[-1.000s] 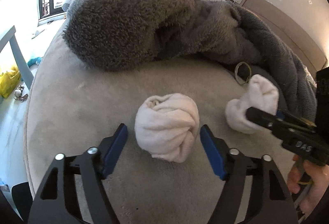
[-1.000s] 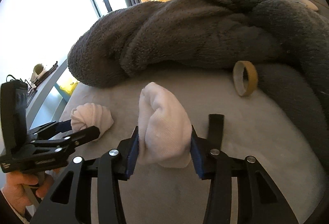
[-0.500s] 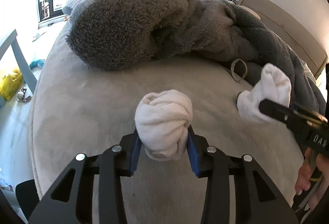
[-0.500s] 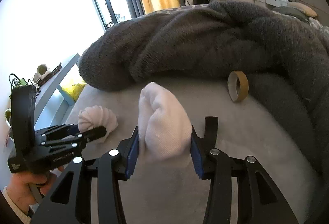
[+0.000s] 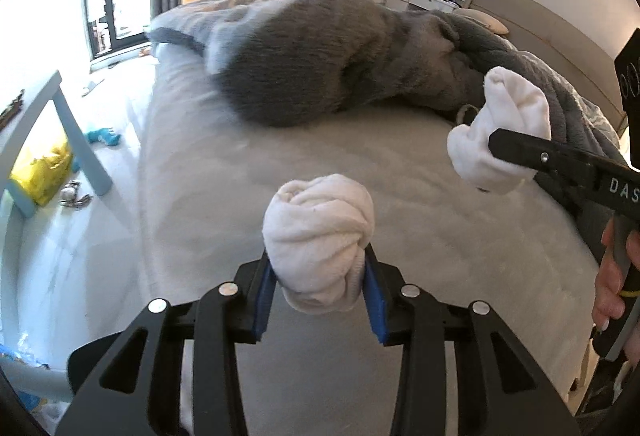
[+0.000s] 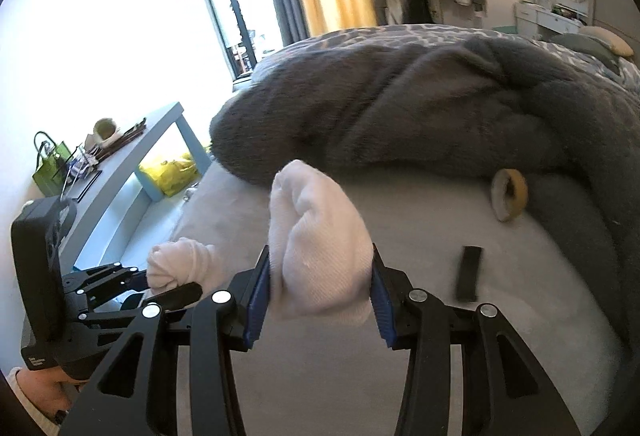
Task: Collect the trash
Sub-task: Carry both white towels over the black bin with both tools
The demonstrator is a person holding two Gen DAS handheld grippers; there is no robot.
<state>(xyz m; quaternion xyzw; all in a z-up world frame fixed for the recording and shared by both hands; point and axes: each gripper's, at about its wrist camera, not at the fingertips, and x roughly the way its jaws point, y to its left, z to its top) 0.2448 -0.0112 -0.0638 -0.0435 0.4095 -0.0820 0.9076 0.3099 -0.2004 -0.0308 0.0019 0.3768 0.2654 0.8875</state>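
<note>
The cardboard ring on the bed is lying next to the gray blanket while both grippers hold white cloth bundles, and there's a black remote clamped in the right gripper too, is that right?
Not quite. The black remote is not in the right gripper; the right wrist view shows it lying loose on the bed. The rest holds: the cardboard ring lies by the gray blanket, the right gripper holds one white bundle, and the left gripper holds the other.

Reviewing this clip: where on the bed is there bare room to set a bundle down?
The pale sheet is bare between the grey blanket and the left gripper. It is crowded near the right gripper: a cardboard ring leans on the blanket and a black strip lies below it.
</note>
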